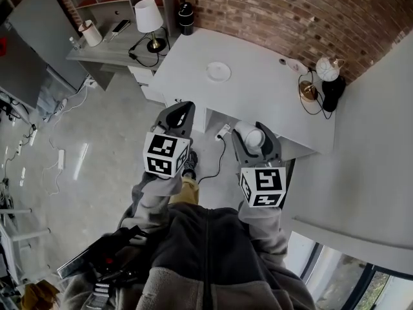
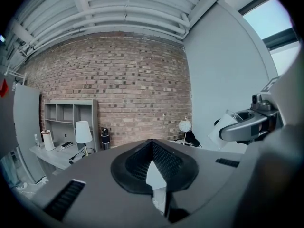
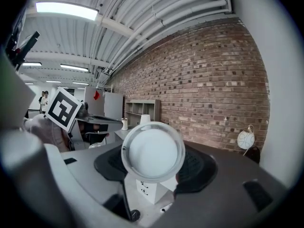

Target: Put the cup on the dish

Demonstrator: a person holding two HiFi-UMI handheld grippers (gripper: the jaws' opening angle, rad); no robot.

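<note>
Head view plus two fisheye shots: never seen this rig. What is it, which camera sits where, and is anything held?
There is no robot here. A person holds a pair of handheld tongs in each hand.

The head view comes from a camera on the person's head, looking steeply down past their arms to the floor. Each of the other two views comes from a wide-angle camera that rides on one pair of tongs and looks along its jaws.

The left tongs are closed with nothing between them. The right tongs are clamped on a cup, which the right gripper view shows end-on.

Ahead stands a white table with a small white dish on it. The cup is not yet on the dish.
</note>
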